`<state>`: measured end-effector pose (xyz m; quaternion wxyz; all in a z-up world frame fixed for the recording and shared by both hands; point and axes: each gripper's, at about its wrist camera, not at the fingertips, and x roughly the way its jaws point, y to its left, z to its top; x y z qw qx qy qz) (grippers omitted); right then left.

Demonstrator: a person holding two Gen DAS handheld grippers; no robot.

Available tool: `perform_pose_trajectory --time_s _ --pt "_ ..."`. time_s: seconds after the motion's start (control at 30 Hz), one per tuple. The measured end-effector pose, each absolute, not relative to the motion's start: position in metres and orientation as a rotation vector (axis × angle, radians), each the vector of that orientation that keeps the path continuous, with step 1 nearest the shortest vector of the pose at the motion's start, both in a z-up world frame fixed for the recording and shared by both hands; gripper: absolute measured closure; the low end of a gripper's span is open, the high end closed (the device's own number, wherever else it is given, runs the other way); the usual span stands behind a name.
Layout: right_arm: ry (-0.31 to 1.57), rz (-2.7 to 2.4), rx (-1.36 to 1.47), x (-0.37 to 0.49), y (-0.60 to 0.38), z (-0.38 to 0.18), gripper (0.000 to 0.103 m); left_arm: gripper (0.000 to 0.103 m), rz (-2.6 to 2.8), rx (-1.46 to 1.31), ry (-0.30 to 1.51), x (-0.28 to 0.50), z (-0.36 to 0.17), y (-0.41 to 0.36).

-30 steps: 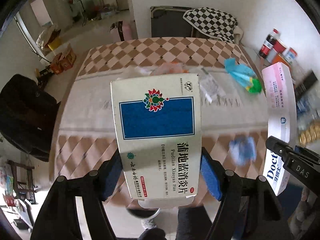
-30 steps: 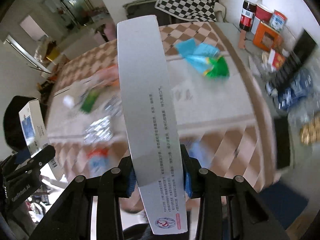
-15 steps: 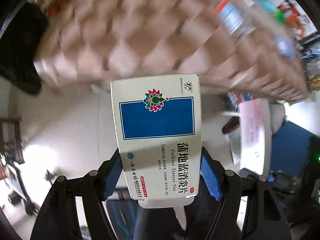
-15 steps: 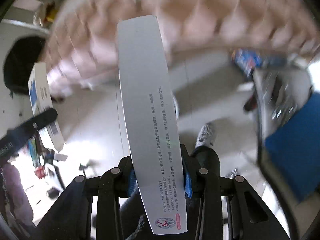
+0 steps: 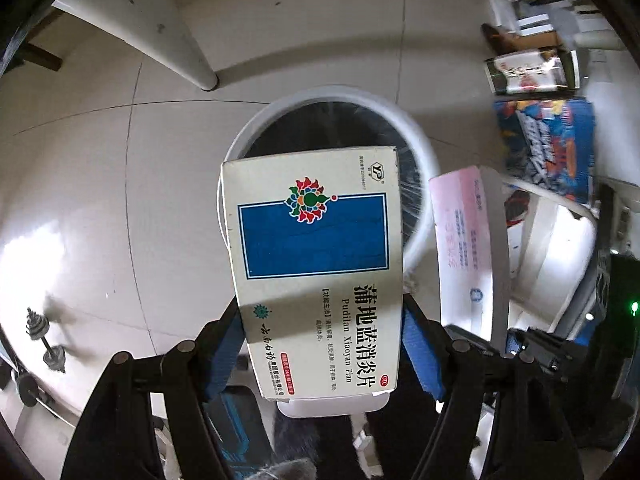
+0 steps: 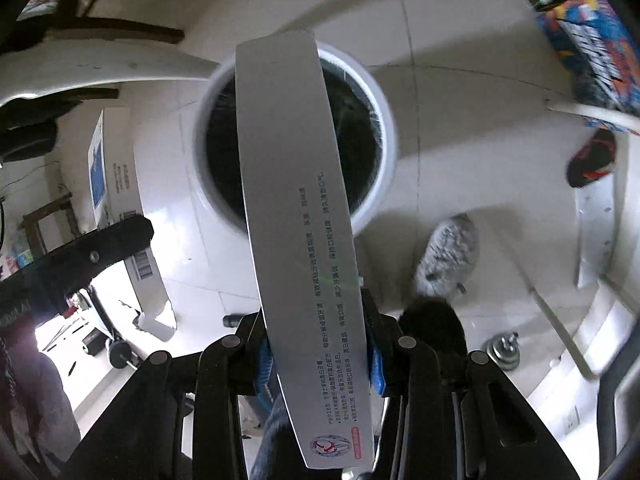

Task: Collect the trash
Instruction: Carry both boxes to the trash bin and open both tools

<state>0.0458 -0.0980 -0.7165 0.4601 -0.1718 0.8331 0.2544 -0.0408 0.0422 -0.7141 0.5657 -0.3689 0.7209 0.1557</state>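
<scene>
Our left gripper (image 5: 322, 332) pinches the medicine box (image 5: 316, 272) and our right gripper (image 6: 318, 344) the long carton (image 6: 300, 208), both above the white bin (image 6: 380, 120) on the floor.

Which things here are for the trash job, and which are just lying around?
For the job:
- medicine box in the left tongs
- long box in the right tongs
- bin

Just lying about:
- dumbbell
- shoe
- colourful carton
</scene>
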Motion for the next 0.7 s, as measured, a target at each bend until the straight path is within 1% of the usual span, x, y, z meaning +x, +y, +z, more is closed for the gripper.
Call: perform_pose_trajectory --time_s 0.03,0.07,0.1,0.13,0.23,0.3,0.4,0.7 --pt "2.056 0.628 -0.427 0.045 -0.093 -0.73 0.059 0.019 0.368 -0.869 1.693 -0.04 -0.724 0.045" --pt "2.048 0.627 -0.438 0.049 -0.091 -0.74 0.053 0.011 0.372 -0.873 1.692 -0.042 -0.731 0.047" --pt "2.03 0.625 -0.439 0.055 -0.09 -0.749 0.025 0.003 0.382 -0.874 1.685 -0.046 -0.737 0.051" --pt "2.005 0.635 -0.437 0.055 -0.085 -0.753 0.0 0.002 0.397 -0.873 1.671 -0.046 -0.739 0.052" --pt "1.918 0.632 -0.472 0.061 -0.084 -0.749 0.0 0.002 0.463 -0.842 1.629 -0.056 -0.733 0.057" --pt "1.867 0.614 -0.498 0.063 -0.086 -0.748 0.0 0.002 0.511 -0.821 1.585 -0.07 -0.721 0.062" --pt "1.807 0.592 -0.533 0.065 -0.088 -0.737 0.0 0.002 0.587 -0.768 1.572 -0.083 -0.703 0.066" --pt "1.712 0.537 -0.577 0.066 -0.085 -0.661 0.0 0.002 0.632 -0.708 1.549 -0.094 -0.643 0.061"
